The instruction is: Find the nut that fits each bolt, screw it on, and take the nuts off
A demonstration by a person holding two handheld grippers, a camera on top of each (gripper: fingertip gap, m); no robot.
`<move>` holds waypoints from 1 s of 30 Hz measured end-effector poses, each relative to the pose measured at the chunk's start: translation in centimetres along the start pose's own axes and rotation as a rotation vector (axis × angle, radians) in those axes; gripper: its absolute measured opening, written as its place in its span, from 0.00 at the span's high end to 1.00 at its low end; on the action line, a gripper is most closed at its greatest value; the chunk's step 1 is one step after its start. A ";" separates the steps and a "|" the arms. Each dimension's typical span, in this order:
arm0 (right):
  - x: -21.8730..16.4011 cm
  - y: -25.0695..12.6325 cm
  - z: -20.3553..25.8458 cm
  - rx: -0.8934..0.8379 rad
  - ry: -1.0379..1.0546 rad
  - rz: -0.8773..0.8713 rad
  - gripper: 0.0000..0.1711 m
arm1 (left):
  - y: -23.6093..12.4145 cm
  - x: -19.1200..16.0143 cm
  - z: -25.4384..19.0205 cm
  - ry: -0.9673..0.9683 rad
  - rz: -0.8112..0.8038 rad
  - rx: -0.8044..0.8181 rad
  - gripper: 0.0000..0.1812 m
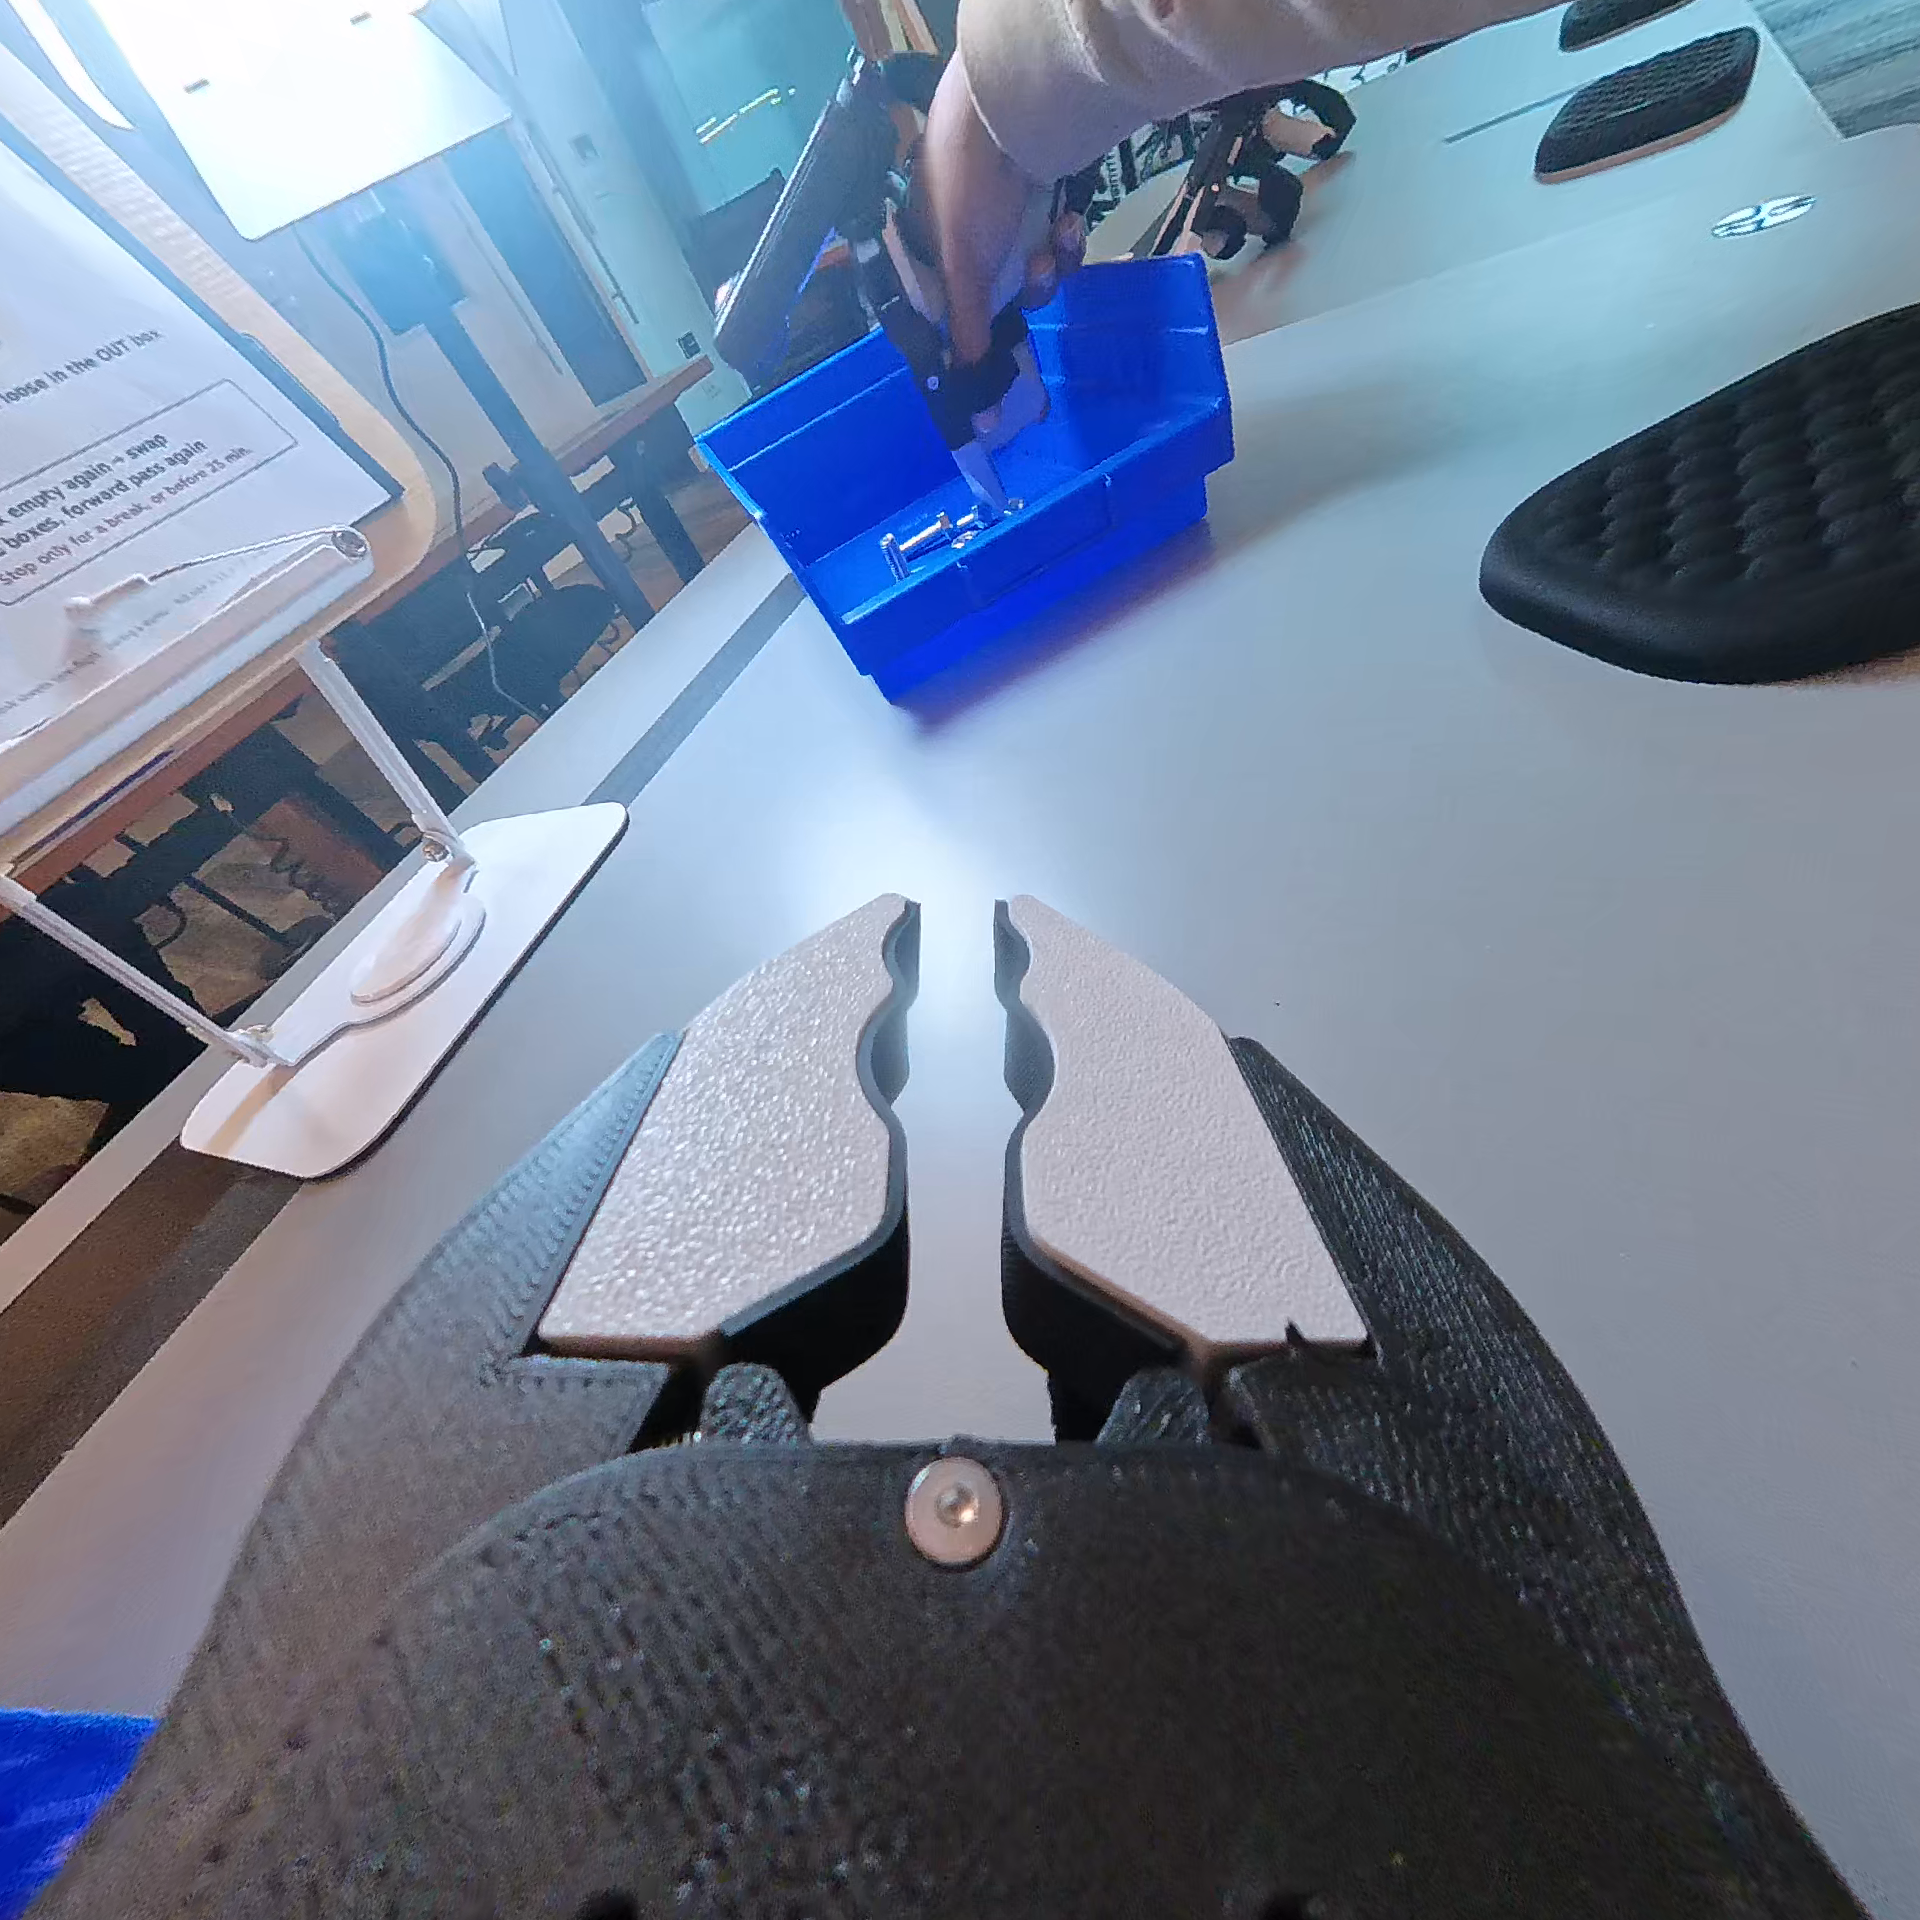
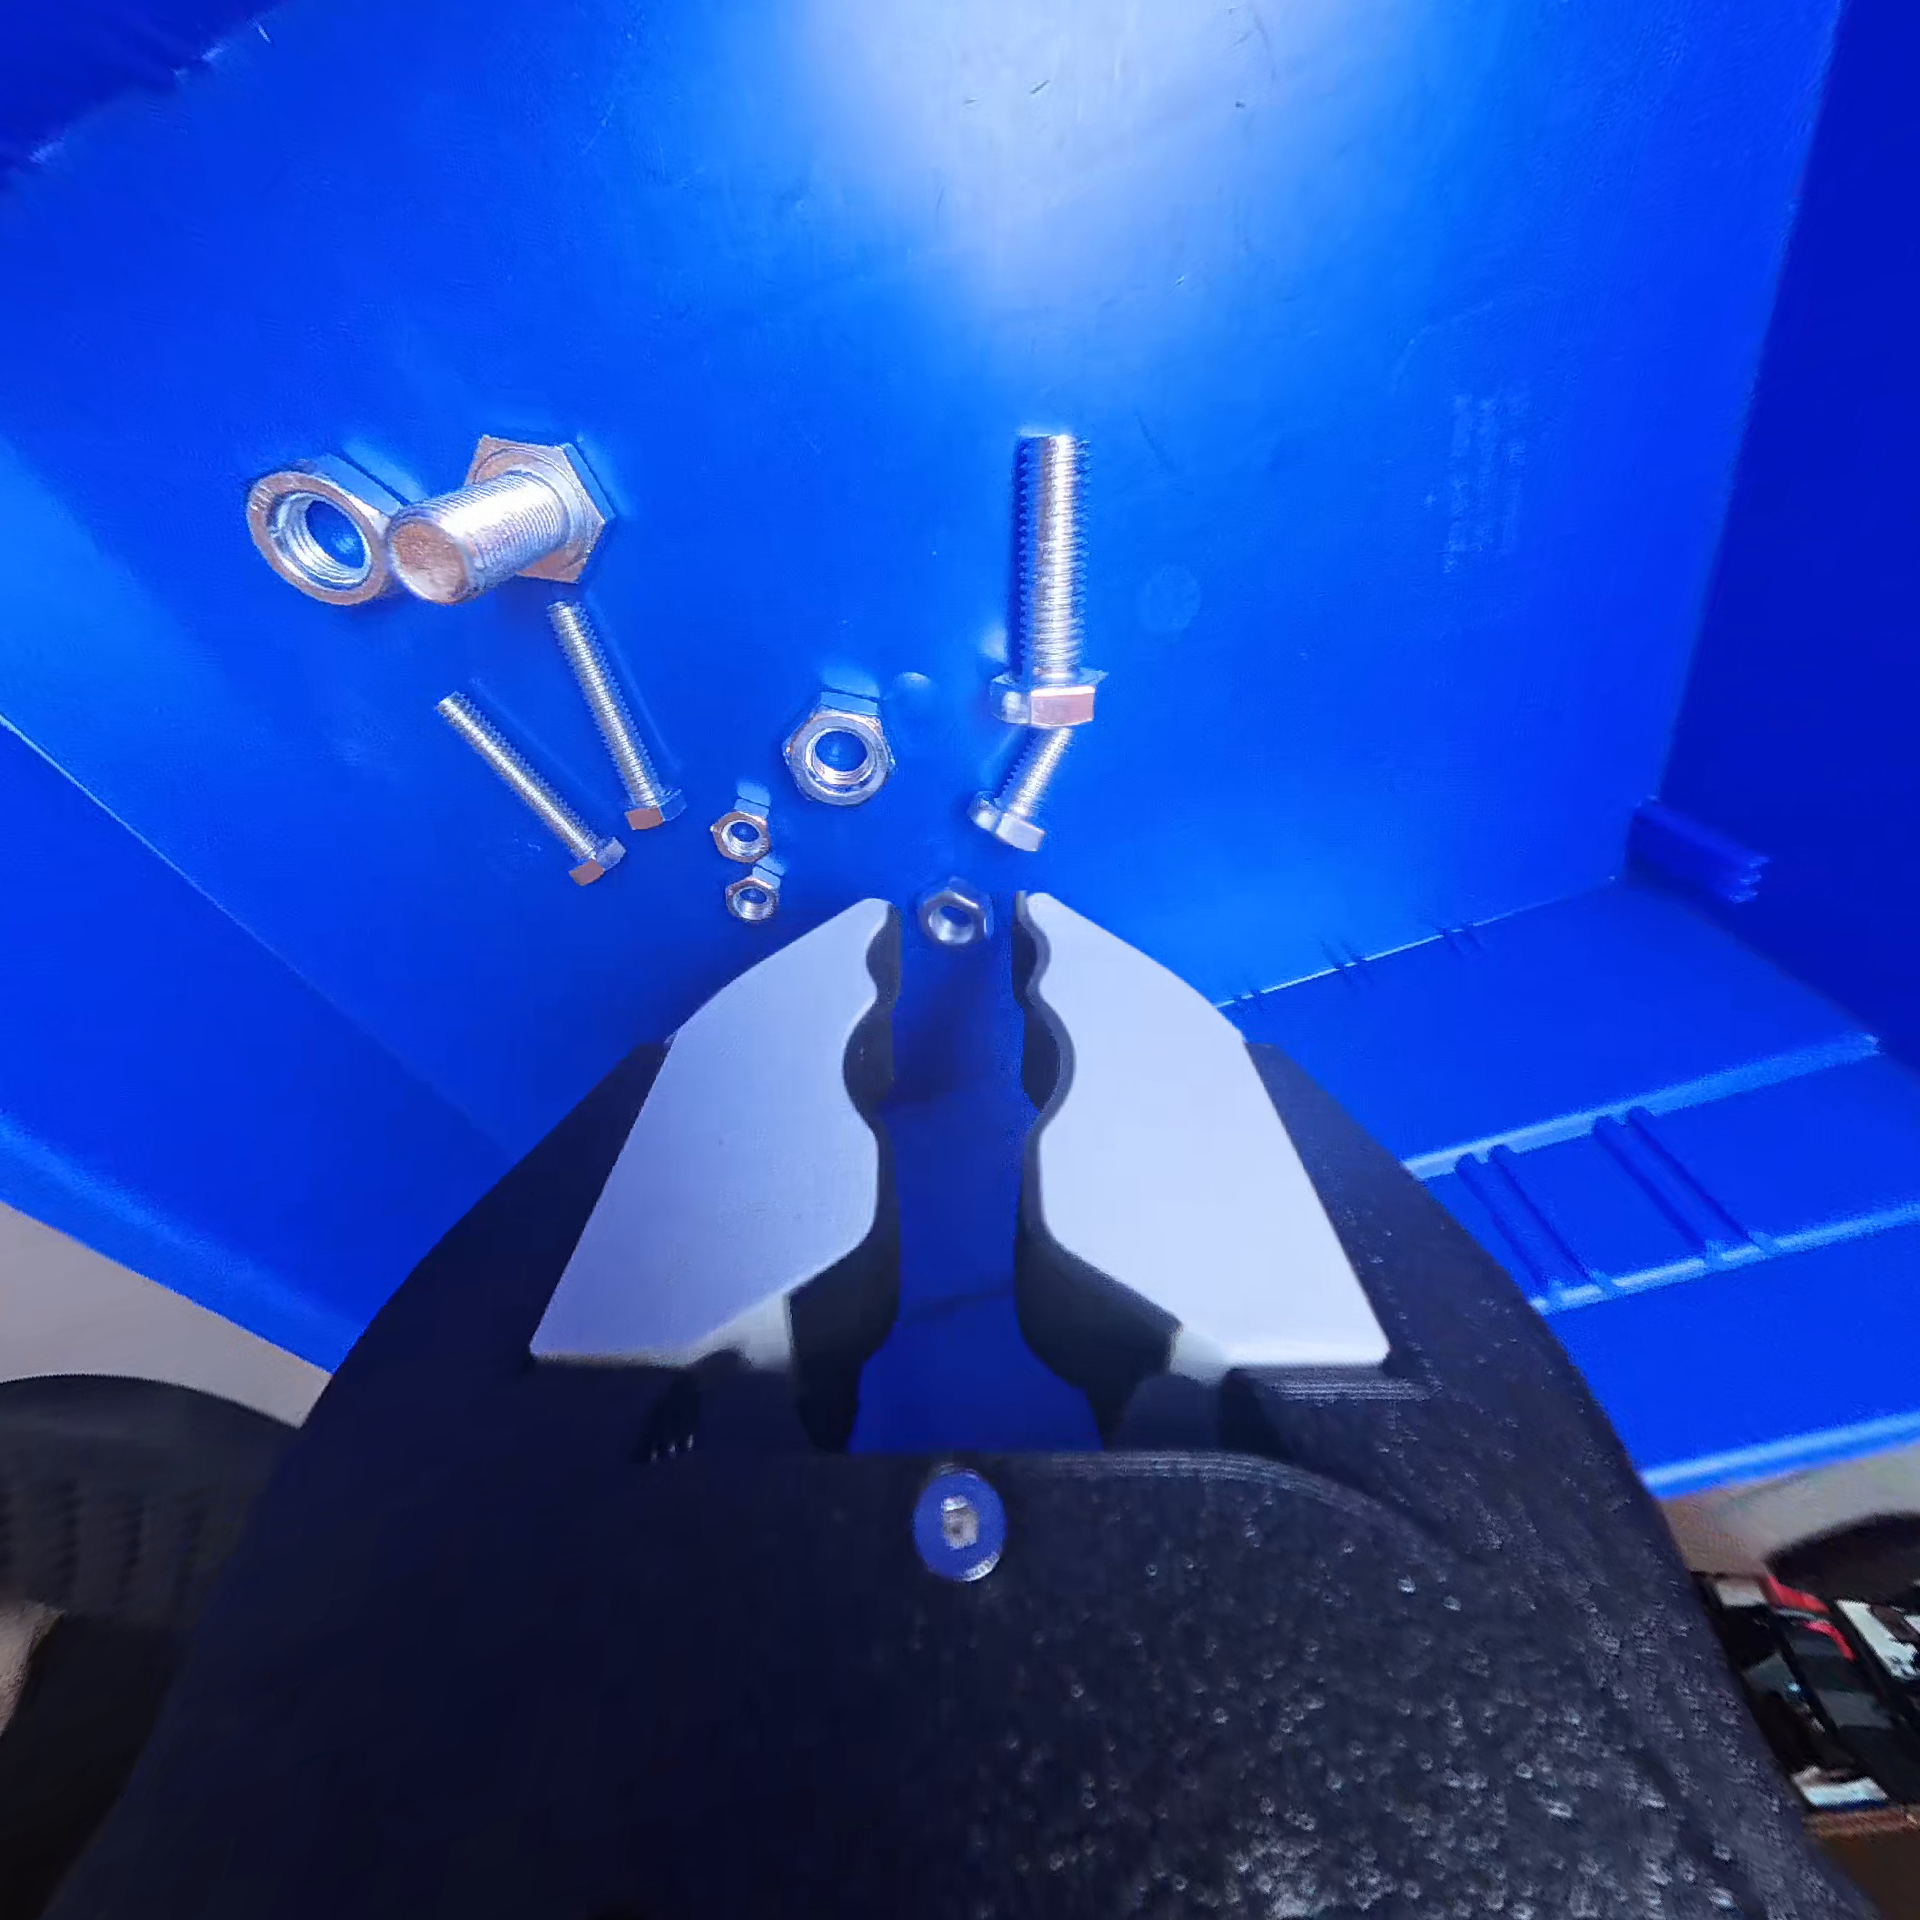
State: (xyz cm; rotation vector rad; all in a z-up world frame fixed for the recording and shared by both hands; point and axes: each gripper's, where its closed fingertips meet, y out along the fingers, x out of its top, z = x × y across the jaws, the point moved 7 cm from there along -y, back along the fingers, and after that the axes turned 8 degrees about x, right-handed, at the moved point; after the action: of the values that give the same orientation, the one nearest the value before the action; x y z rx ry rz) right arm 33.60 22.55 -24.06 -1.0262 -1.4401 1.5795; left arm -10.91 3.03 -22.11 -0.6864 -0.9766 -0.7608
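You are only starting: your right hand-held gripper (image 2: 954, 914), parted, is nearing a small silver hex nut (image 2: 955, 914) in the blue plastic bin (image 2: 1351, 312); every steel bolt (image 2: 1051, 582) is lying bare; your left hand-held gripper (image 1: 956, 914) is hovering released over the bench (image 1: 1351, 935)

A white printed sheet (image 1: 125, 499) carrying several lines of black text, part of it boxed, rests on a white document stand (image 1: 343, 997) at the left edge of the table (image 1: 1351, 1039). The blue bin (image 2: 1351, 364) bears faint embossed marks, not legible.
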 end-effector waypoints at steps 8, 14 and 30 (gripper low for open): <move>-0.7 -8.1 11.1 0.083 -0.235 -0.820 0.88 | -0.5 0.6 1.3 -0.049 -0.026 0.043 0.92; -4.9 -5.4 23.0 0.325 -0.341 -1.215 0.89 | -3.3 2.2 6.6 -0.146 -0.010 0.174 0.94; -6.7 1.1 28.1 0.379 -0.519 -1.246 0.96 | -14.0 -11.9 21.3 -0.146 1.570 -0.163 0.82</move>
State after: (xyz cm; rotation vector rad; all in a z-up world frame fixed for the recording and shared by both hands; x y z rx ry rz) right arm 10.48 5.28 -23.38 0.5364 -1.5030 1.0534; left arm -36.29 15.04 -22.02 -1.3584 -0.2579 0.6137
